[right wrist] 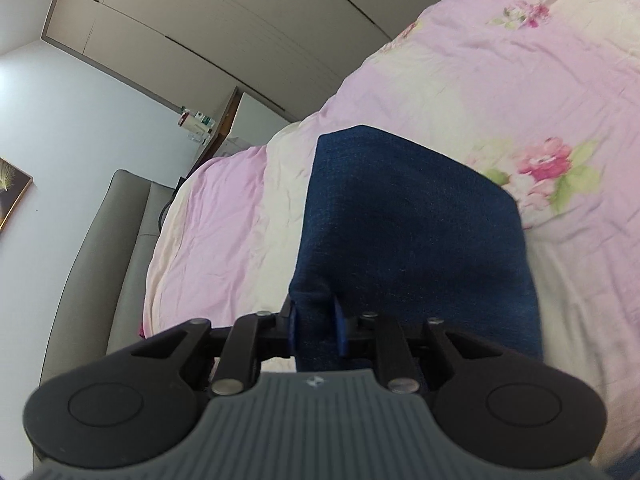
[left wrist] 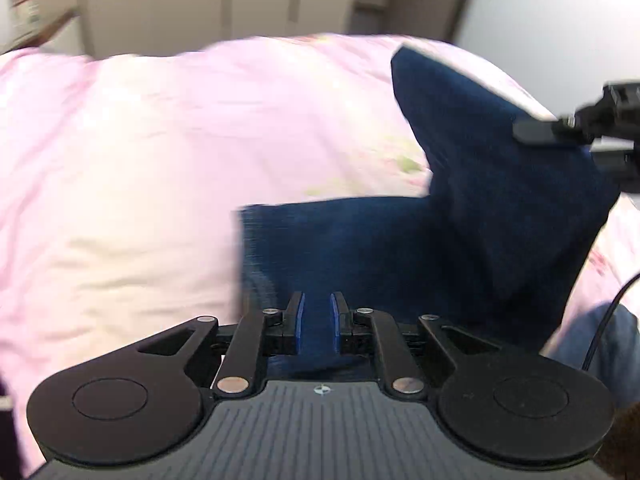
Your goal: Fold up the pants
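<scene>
Dark blue denim pants (left wrist: 460, 240) lie partly folded on a pink floral bed cover (left wrist: 160, 140). My left gripper (left wrist: 318, 320) is shut on a near edge of the pants, with denim between its blue pads. My right gripper (right wrist: 316, 326) is shut on another edge of the pants (right wrist: 408, 232) and holds that part lifted off the bed cover (right wrist: 500, 80). In the left wrist view the right gripper (left wrist: 532, 132) shows at the right edge, with the cloth raised up to it.
A grey padded headboard (right wrist: 116, 248) stands at the left of the bed. Beige wardrobe doors (right wrist: 224, 32) fill the back wall. A small shelf with bottles (right wrist: 196, 122) hangs by the wardrobe. A black cable (left wrist: 608, 320) runs at the right.
</scene>
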